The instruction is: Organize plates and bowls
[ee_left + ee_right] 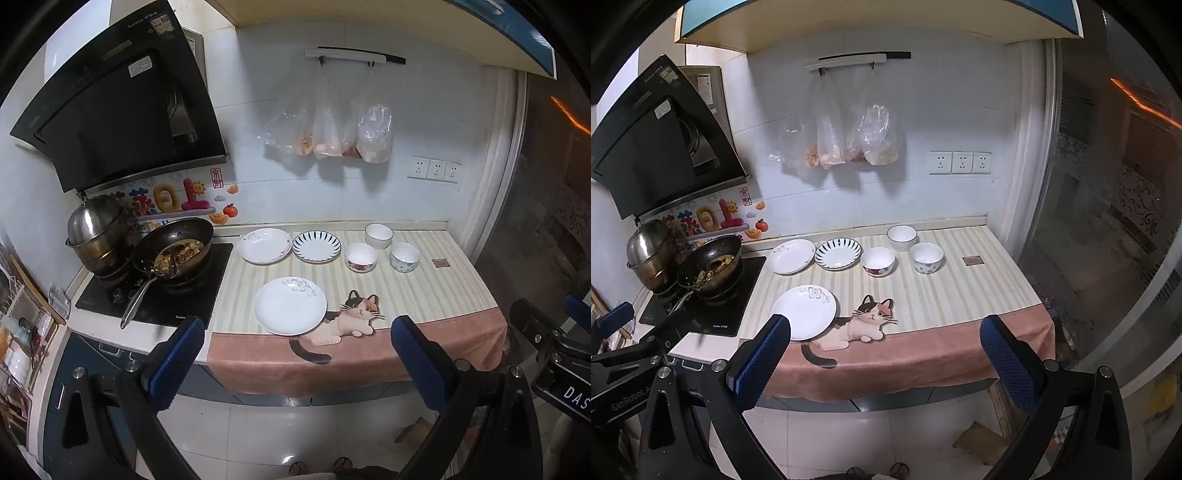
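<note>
Left wrist: left gripper [297, 341] open above front plate [290, 305].

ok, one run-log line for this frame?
phase: pre-grasp | left gripper: open, empty | right gripper: open, empty | three plates, three bowls on counter cloth, unstacked | near plate untouched

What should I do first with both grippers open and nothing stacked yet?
Probably bring the left gripper down to the near plate. It lies alone at the cloth's front edge, closest to those open jaws, while the other two plates sit side by side further back, ready to take it.
</note>
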`<state>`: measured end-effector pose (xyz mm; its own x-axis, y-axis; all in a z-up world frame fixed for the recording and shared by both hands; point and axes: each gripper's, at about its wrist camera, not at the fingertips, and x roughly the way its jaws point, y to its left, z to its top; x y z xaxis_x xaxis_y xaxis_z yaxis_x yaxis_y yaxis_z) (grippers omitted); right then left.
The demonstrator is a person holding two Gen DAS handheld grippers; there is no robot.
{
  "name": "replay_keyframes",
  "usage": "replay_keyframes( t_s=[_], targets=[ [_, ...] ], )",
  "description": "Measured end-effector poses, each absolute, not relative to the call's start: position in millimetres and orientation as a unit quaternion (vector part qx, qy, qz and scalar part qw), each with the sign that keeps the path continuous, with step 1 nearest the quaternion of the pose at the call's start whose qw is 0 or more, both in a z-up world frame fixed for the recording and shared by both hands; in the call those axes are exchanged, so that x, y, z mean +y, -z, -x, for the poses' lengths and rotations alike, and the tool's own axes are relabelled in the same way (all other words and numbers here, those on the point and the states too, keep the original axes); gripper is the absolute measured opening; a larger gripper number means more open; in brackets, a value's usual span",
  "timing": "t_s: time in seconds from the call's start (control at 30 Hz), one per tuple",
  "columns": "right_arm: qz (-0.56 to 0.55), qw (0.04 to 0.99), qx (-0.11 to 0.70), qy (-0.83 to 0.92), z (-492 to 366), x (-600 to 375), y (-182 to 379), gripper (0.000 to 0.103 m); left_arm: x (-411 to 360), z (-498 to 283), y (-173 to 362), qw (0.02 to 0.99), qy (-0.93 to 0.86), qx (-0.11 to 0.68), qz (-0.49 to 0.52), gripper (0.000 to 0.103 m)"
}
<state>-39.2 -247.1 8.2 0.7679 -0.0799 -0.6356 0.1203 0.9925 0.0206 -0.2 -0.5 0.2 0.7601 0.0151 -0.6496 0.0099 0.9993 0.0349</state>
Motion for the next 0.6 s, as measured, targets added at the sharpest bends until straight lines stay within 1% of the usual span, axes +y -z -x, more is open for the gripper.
replay_keyframes(
  t_s=[0.37, 0.6],
  targets=[
    [-0.038, 0.940, 0.336, 0.048, 37, -241, -7, 0.103, -1, 1, 0, 0.939, -0.002, 0.343, -0.014, 0.103],
    [-0.035, 0.939, 0.338, 0.049, 33, -242, -6, 0.103, 15, 6, 1, 0.941, -0.002, 0.339, -0.012, 0.103]
  ],
)
